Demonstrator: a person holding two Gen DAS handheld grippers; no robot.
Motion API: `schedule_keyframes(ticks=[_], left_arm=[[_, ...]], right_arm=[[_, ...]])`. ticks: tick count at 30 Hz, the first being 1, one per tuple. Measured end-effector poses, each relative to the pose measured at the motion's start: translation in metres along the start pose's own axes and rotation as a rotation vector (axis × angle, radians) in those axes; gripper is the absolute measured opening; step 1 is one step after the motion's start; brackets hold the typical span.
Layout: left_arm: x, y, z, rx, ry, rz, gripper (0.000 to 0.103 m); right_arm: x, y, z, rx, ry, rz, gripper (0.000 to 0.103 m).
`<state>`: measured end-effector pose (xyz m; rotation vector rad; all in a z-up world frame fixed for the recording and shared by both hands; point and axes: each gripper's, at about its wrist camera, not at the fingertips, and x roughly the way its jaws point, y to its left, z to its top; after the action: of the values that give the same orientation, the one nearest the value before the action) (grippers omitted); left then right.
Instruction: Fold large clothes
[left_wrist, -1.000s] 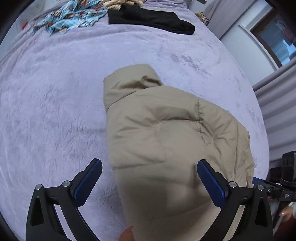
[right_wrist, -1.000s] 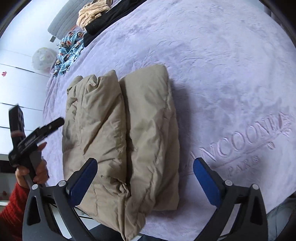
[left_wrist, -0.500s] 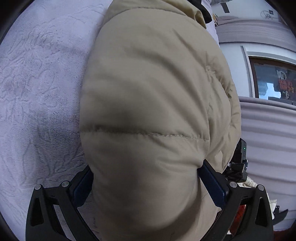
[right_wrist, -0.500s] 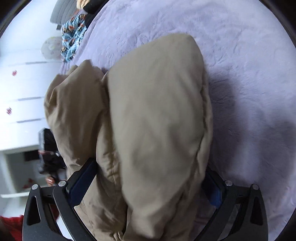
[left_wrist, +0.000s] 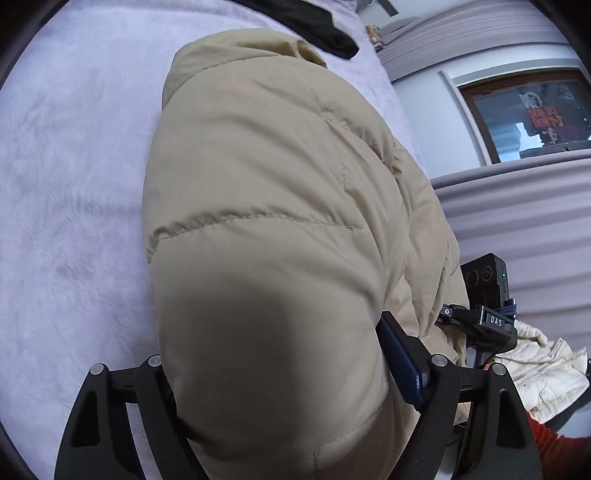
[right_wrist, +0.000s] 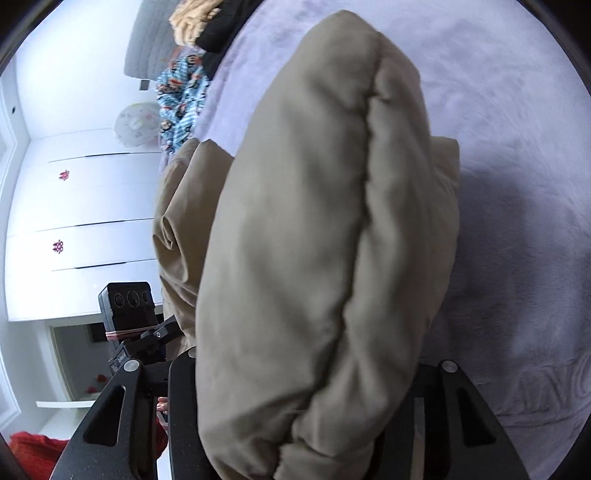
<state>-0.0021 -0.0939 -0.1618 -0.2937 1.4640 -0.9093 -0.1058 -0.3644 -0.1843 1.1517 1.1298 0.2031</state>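
Left gripper sat at the near end of the folded beige puffer jacket, jaws closing with the padded roll bulging between them. Blue pad on its right finger was pressed into the fabric; the other pad was buried under the bulge, so likely a pinch on the folded edge. Jacket lay on the lilac bedspread, a black garment past its far end.

Right gripper was on the jacket's other near corner, jaws closing too, thick roll filling the gap, pads hidden by fabric. In its view the left gripper's camera was visible just beside the jacket.

Guess: two-corner grip on the short end so the bulky bundle could be doubled over or lifted evenly without unrolling.
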Motion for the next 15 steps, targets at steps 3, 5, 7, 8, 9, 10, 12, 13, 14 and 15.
schedule_keyframes(ticks=[3,5,7,8,9,10,12,13,14,15], left_arm=[[-0.036,0.013,0.006,0.020,-0.033,0.004,0.085],[-0.061,0.028,0.017,0.035,-0.058,0.024,0.085],[-0.087,0.049,0.027,0.038,-0.084,0.049,0.085],[-0.100,0.062,0.031,0.031,-0.097,0.064,0.085],[-0.113,0.076,0.035,0.021,-0.111,0.080,0.085],[-0.124,0.090,0.037,0.009,-0.123,0.096,0.085],[-0.142,0.120,0.043,-0.020,-0.139,0.127,0.085],[-0.147,0.133,0.045,-0.033,-0.142,0.148,0.085],[-0.150,0.145,0.048,-0.042,-0.144,0.177,0.085],[-0.152,0.158,0.049,-0.047,-0.144,0.215,0.085]], right_arm=[[0.019,0.035,-0.003,-0.036,-0.033,0.008,0.052],[0.040,0.058,-0.004,-0.058,-0.041,0.020,0.052],[0.067,0.080,-0.004,-0.082,-0.036,0.033,0.052],[0.084,0.091,-0.003,-0.090,-0.029,0.041,0.052],[0.101,0.101,-0.003,-0.096,-0.020,0.049,0.052],[0.119,0.111,-0.002,-0.105,-0.008,0.055,0.052],[0.158,0.127,0.000,-0.129,0.017,0.055,0.052],[0.176,0.134,0.001,-0.134,0.031,0.054,0.052],[0.196,0.139,0.002,-0.135,0.045,0.051,0.052],[0.213,0.142,0.002,-0.135,0.060,0.041,0.052]])
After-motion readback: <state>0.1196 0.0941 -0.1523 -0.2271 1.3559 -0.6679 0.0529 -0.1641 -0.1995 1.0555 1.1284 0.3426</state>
